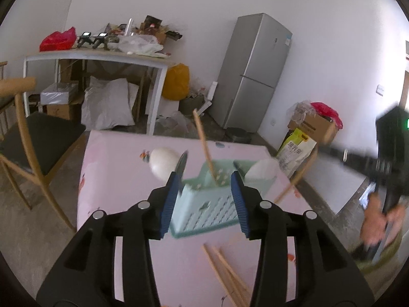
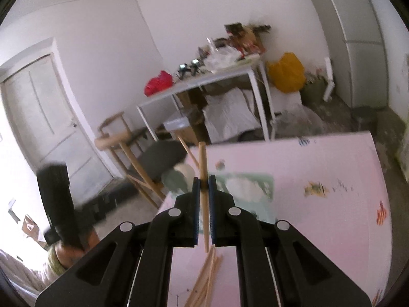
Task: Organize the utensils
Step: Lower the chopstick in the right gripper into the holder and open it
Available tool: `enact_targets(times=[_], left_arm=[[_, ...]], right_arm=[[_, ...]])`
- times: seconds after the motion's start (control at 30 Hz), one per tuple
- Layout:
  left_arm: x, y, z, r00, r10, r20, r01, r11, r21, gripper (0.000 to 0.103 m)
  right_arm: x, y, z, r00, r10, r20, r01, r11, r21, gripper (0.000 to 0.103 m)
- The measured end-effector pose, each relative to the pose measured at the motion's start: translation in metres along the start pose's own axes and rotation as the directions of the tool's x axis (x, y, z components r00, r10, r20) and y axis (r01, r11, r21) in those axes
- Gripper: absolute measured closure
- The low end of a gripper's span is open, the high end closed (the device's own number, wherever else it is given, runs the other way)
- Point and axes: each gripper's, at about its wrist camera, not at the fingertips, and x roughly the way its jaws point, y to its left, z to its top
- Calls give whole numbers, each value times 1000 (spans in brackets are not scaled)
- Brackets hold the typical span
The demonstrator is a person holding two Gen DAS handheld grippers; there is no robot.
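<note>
A light teal utensil holder (image 1: 204, 204) stands on the pink table (image 1: 122, 179); one wooden chopstick (image 1: 203, 143) stands in it and white spoons (image 1: 163, 162) lean beside it. My left gripper (image 1: 205, 199) is open, its blue pads on either side of the holder. My right gripper (image 2: 204, 186) is shut on a wooden chopstick (image 2: 203, 197), held upright above the table. Loose chopsticks (image 1: 227, 273) lie on the table in front; they also show in the right wrist view (image 2: 204, 281). The holder (image 2: 255, 186) appears blurred behind the right gripper.
A wooden chair (image 1: 30, 138) stands left of the table. Behind are a cluttered white table (image 1: 97, 56), a grey fridge (image 1: 255, 71), a yellow bag (image 1: 176, 81) and cardboard boxes (image 1: 314, 125). A door (image 2: 43, 117) shows in the right wrist view.
</note>
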Motion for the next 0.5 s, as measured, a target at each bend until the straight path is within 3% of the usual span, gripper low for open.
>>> enact_targets(times=[0.27,0.5], left_arm=[[-11,25,-34,996,56,-62,-60,997,-58,63],[-3,35,-56,991,65,-120,-76,993,-89,63]], right_arm=[[-5,24,49,994,47,103,-37,994,-101,96],[13,32,67,992,-34,125,55,984,-170,96]])
